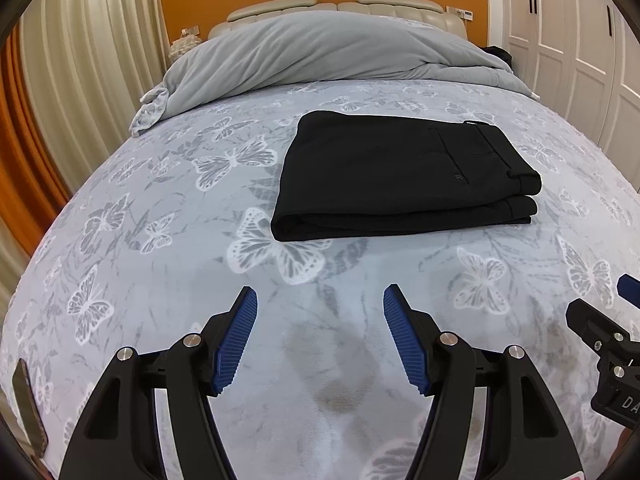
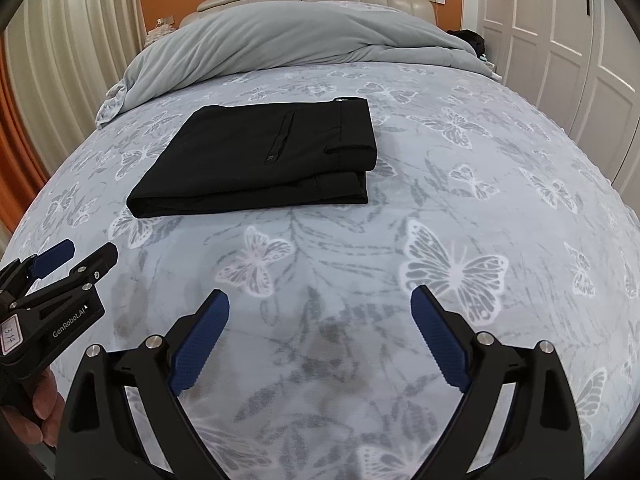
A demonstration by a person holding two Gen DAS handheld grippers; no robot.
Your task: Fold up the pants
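Observation:
Black pants lie folded into a flat rectangular stack on the bed, waistband at the right; they also show in the right wrist view. My left gripper is open and empty, hovering above the bedspread nearer than the pants. My right gripper is open and empty, nearer than the pants and to their right. The left gripper also shows at the left edge of the right wrist view, and part of the right gripper shows at the right edge of the left wrist view.
The bed has a pale blue butterfly-print cover. A bunched grey duvet lies at the head. Curtains hang on the left, white wardrobe doors stand on the right. A dark flat object lies at the bed's left edge.

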